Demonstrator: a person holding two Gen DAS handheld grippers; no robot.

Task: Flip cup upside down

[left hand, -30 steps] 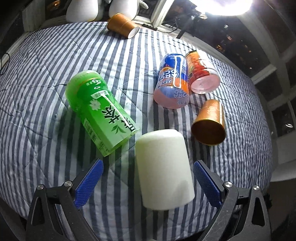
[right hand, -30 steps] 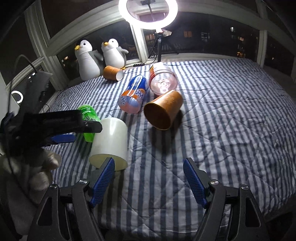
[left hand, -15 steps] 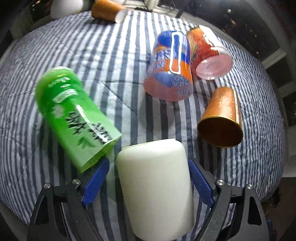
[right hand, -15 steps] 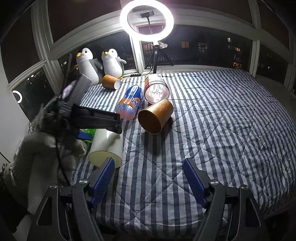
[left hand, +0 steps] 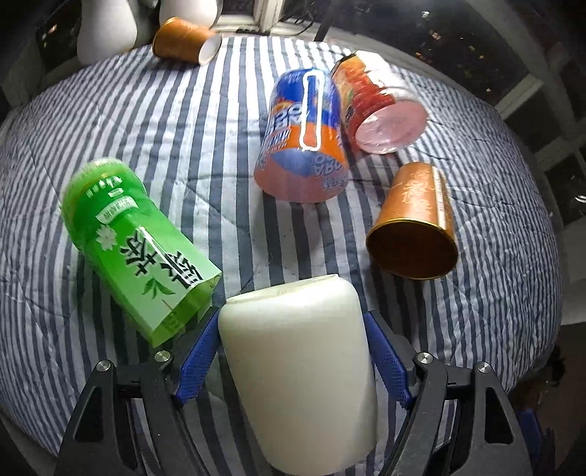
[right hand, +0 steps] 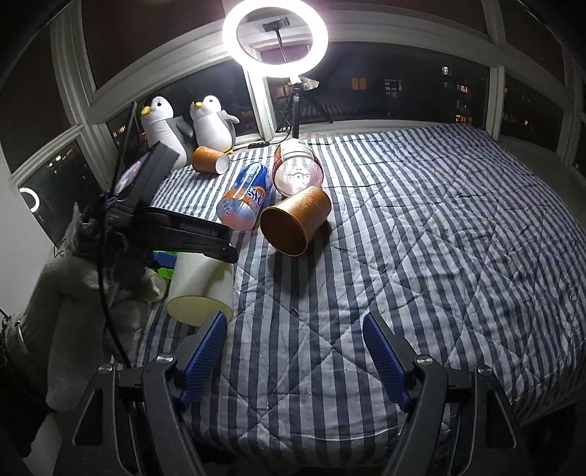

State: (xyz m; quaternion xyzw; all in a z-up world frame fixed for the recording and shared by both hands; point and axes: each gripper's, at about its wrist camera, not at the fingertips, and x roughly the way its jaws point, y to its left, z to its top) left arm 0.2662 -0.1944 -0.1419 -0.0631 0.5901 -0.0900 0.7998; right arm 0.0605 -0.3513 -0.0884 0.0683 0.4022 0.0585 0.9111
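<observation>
Left claw grips the white cup, its inside hidden

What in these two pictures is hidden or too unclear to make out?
- Left wrist view: the white cup's open mouth, cut off by the bottom edge.
- Right wrist view: the green cup, mostly hidden behind the left gripper and the person's sleeve.
- Left wrist view: the two penguin toys, cropped at the top.

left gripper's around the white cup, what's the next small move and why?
Probably lift the white cup slightly before rotating it. The left gripper has its pads against both sides, so the grasp looks set, but the cup lies on its side on the striped quilt with the green cup close beside it. Clearance first should avoid knocking that.
</observation>
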